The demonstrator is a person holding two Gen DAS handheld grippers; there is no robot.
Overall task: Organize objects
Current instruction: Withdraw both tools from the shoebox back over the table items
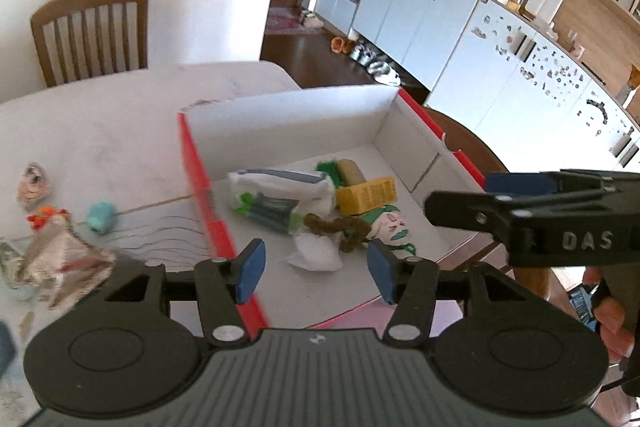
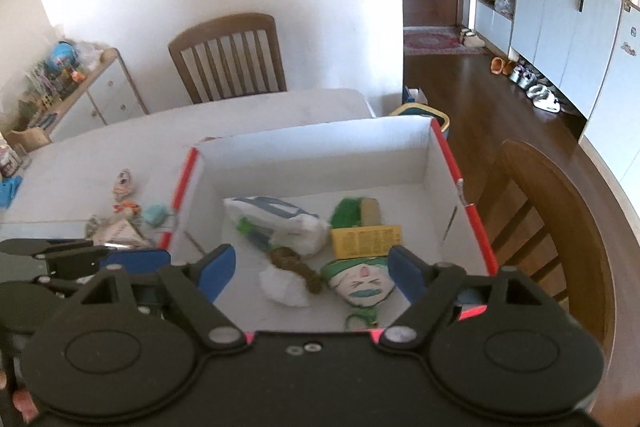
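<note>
On your far left, loose odds lie on the pale bench (image 1: pixel 120 131): a crumpled foil-like wrapper (image 1: pixel 60 263), a small teal lump (image 1: pixel 102 217) and a little patterned bundle (image 1: pixel 34 183), all outside the box. Just right of them stands the white cardboard box (image 1: pixel 288 115) with red rims, open-topped and square-cornered. Inside it sit a soft white packet with grey and green print (image 1: pixel 280 195), a yellow carton (image 1: pixel 366 195), a green tuft beside a tan sponge-like block (image 1: pixel 352 171), a twisted brown cord (image 1: pixel 336 229), a crumpled white tissue (image 1: pixel 316 255) and a round painted face with green trim (image 1: pixel 390 227).

Your left gripper (image 1: pixel 316 267) hangs over the box's near edge, its blue-padded fingers (image 1: pixel 252 267) spread about halfway and holding nothing; the tissue and cord lie just beyond them. Your right gripper (image 2: pixel 310 273) hovers beside it, fingers (image 2: pixel 218 271) wide apart and empty, the painted face and tissue lying below and between them, untouched. A wooden slat-backed chair (image 2: pixel 230 55) stands behind the bench.
</note>
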